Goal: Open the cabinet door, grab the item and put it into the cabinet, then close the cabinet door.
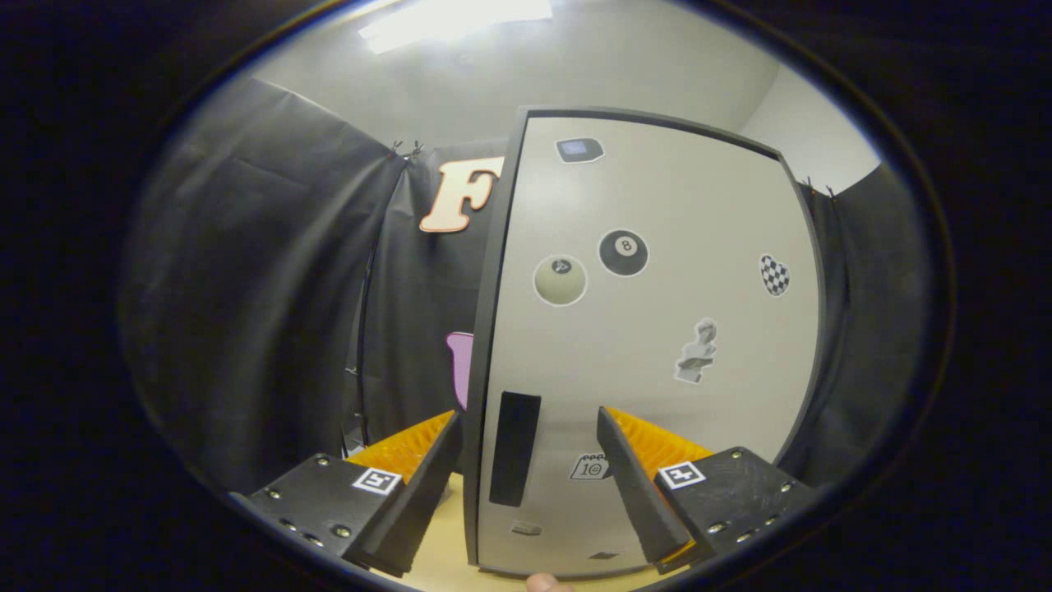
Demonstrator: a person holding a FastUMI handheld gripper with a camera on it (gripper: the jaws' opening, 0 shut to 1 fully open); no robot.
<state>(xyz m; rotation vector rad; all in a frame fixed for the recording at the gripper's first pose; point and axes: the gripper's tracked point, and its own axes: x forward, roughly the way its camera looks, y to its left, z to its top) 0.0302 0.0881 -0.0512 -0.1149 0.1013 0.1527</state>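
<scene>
A pale cabinet (657,329) with a dark frame stands upright just ahead of me, its door (649,378) shut and covered with several stickers. A dark recessed handle (514,448) runs vertically near the door's left edge, low down. My gripper (526,427) is open, fingers spread wide, with the handle and the door's left edge between them. The left finger (423,485) lies just left of the cabinet's edge, the right finger (633,485) in front of the door face. Nothing is held.
Black cloth walls (263,288) hang left and right of the cabinet. A light wooden tabletop (444,559) shows under the fingers. A fingertip of a person (546,584) peeks in at the bottom, below the cabinet.
</scene>
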